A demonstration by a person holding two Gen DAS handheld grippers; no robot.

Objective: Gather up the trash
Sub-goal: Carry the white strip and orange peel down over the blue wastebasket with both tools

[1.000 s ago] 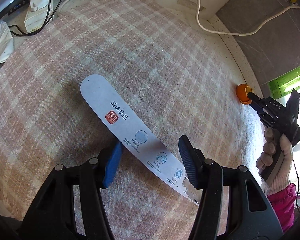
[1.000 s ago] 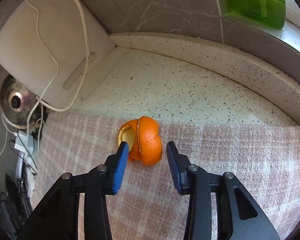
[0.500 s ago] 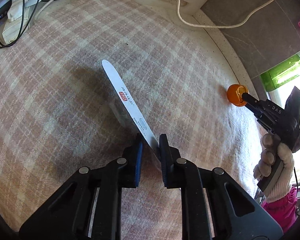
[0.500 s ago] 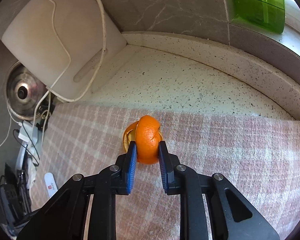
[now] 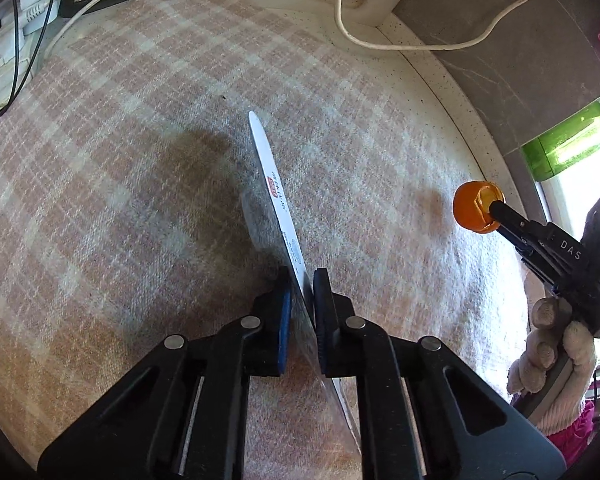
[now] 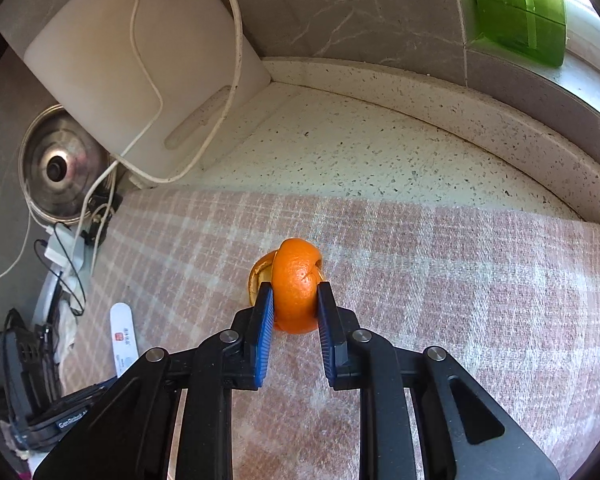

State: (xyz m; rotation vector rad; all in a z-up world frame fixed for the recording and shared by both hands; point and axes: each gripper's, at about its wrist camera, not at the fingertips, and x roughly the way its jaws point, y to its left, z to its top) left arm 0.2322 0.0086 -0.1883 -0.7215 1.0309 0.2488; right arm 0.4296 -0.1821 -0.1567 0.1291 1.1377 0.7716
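Note:
My left gripper (image 5: 301, 280) is shut on a long white wrapper (image 5: 276, 196) with a red logo, held edge-on above the pink checked cloth (image 5: 140, 152). The wrapper also shows in the right wrist view (image 6: 122, 334). My right gripper (image 6: 294, 300) is shut on an orange peel (image 6: 296, 284) and holds it above the cloth (image 6: 460, 280). From the left wrist view the peel (image 5: 474, 208) and the right gripper (image 5: 496, 210) hang at the right, over the cloth's edge.
A white cutting board (image 6: 140, 68) with a white cable (image 5: 380, 44) leans in the corner. A green bottle (image 5: 568, 140) lies on the sill. A steel lid (image 6: 56, 168) and a power strip (image 5: 16, 40) with plugs sit at the left. The speckled counter (image 6: 380, 148) lies behind the cloth.
My left gripper closed on the wrapper and lifted it off the cloth, turning it edge-on. My right gripper closed on the orange peel and raised it.

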